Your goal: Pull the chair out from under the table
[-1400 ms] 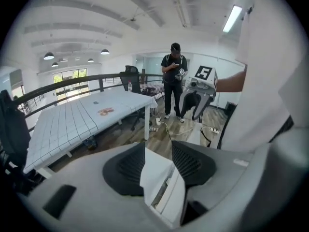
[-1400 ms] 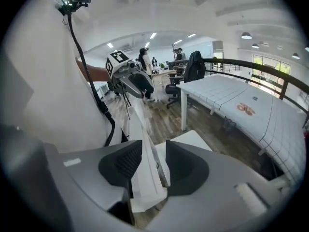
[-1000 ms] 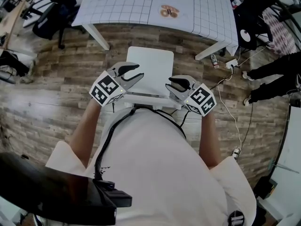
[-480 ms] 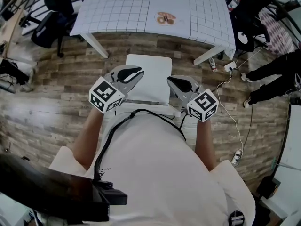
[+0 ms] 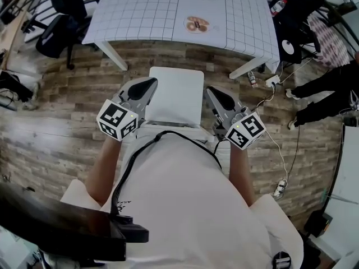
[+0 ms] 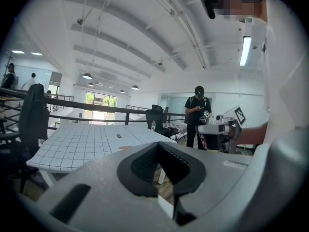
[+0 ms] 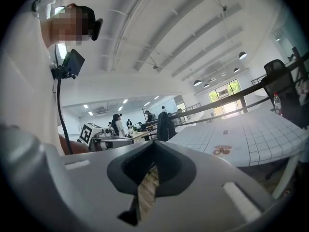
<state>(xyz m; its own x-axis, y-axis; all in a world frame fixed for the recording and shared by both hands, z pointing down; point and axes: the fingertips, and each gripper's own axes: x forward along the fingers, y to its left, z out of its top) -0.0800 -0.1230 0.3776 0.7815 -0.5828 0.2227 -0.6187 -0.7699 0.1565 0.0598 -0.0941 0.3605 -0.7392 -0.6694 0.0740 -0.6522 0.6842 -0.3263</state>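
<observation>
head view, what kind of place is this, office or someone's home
Most likely a large open lab or office workspace, not a home: a grid-marked table with a dark office chair beside it, pendant lamps under a high beamed ceiling, and a power strip on the plank floor.

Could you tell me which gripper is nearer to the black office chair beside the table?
Left. The left gripper hangs by the white chair's left edge, toward the black office chair; the right gripper is beyond the white chair's right edge, farther off.
</observation>
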